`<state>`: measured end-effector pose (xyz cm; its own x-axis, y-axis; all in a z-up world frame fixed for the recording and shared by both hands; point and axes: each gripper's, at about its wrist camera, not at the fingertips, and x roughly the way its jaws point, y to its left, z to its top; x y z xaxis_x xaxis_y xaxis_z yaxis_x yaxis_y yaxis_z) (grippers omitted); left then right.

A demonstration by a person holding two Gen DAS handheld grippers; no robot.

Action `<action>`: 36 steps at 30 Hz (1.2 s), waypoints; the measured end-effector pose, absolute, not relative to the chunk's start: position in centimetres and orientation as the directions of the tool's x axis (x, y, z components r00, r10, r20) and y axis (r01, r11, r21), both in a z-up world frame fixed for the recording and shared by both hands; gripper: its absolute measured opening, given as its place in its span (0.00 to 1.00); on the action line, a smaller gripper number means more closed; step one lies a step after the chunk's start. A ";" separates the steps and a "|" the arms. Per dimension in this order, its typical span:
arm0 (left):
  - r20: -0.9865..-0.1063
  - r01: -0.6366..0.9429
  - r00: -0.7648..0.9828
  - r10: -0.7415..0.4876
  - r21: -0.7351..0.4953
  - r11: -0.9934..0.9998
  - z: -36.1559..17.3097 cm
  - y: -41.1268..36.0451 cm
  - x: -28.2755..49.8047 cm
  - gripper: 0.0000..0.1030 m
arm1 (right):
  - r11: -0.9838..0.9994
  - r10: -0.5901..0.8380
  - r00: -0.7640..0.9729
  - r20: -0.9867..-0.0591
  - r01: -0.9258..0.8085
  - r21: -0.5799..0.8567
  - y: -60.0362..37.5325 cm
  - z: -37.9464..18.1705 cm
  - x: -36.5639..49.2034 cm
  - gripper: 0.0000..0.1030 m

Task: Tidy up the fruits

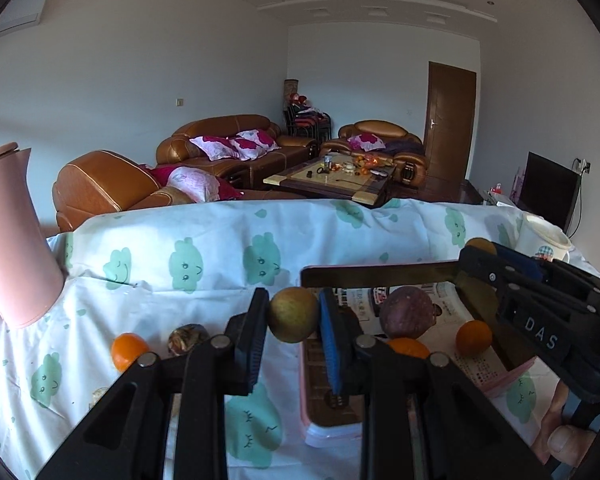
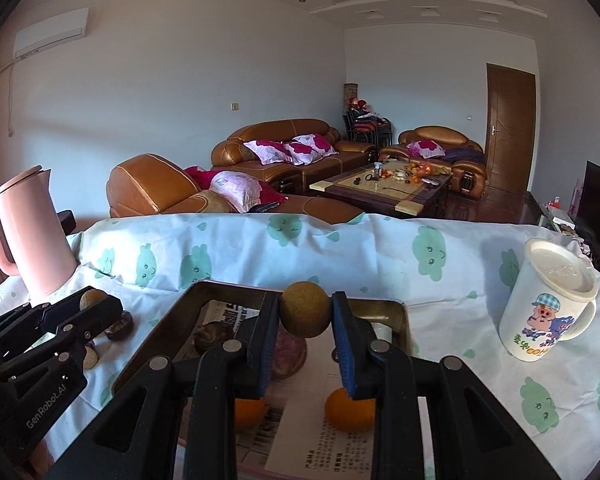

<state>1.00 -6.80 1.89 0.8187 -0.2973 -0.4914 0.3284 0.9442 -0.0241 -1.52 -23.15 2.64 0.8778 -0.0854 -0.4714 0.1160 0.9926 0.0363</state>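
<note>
The tray (image 2: 402,316) sits on the counter (image 1: 204,240), lined with printed paper. It holds a dark purple fruit (image 1: 407,312) and two oranges (image 1: 473,338); a third orange (image 1: 128,351) and a brown mottled fruit (image 1: 188,338) lie outside it on the cloth, to its left.

The left claw (image 1: 294,314) is clamped on a greenish-brown fruit (image 1: 293,314), held just at the tray's left edge. The right claw (image 2: 305,315) is clamped on a rough tan round fruit (image 2: 305,309), raised over the tray's far part. Both point slightly downward.

A white cloth printed with green clouds covers the counter. A pink kettle (image 2: 28,236) stands at its left end, a lidded cartoon mug (image 2: 548,308) at its right. Beyond are brown leather sofas (image 2: 284,148) and a coffee table (image 2: 384,190).
</note>
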 end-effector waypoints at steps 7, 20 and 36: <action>-0.515 0.323 0.815 -0.264 0.025 0.946 1.3 -11.1 2.0 0.26 | 0.987 -0.125 0.867 -0.483 0.160 0.031 -25.8 2.4 -1.0 0.27; -0.579 0.304 0.786 -0.216 0.058 0.951 -0.3 -13.2 3.3 0.26 | 0.993 -0.076 0.815 -0.574 0.112 0.027 -25.7 0.0 1.2 0.28; -0.579 0.251 0.798 -0.167 0.068 0.966 -0.4 -12.7 3.1 0.54 | 0.979 0.082 0.788 -0.610 0.052 0.198 -26.3 -1.0 1.4 0.37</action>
